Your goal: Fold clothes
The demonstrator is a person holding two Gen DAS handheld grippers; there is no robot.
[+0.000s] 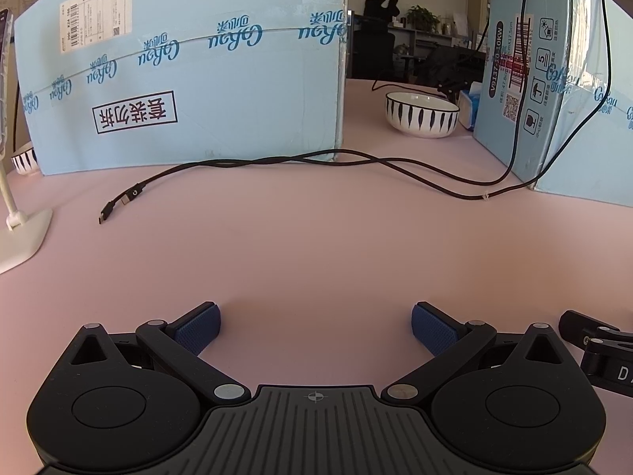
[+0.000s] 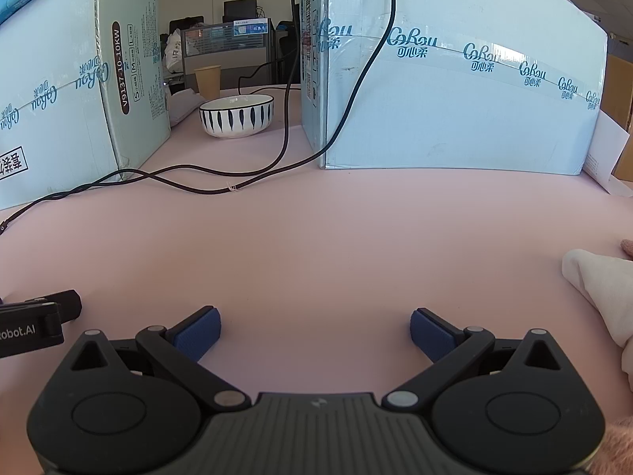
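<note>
A pale cream garment (image 2: 601, 297) lies crumpled at the far right edge of the right wrist view, on the pink table (image 2: 316, 245). My right gripper (image 2: 315, 332) hovers low over the table to the garment's left, open, with nothing between its blue pads (image 2: 198, 334). My left gripper (image 1: 315, 330) is open too, over bare pink table (image 1: 316, 245); no clothing shows in its view. Each gripper's body shows at the edge of the other's view, so they sit side by side.
Two large light-blue cardboard boxes (image 1: 178, 79) (image 2: 455, 91) stand at the back with a gap between them. A striped bowl (image 1: 422, 114) (image 2: 236, 115) sits in that gap. A black cable (image 1: 277, 162) trails across the table. A white lamp base (image 1: 19, 233) stands at left.
</note>
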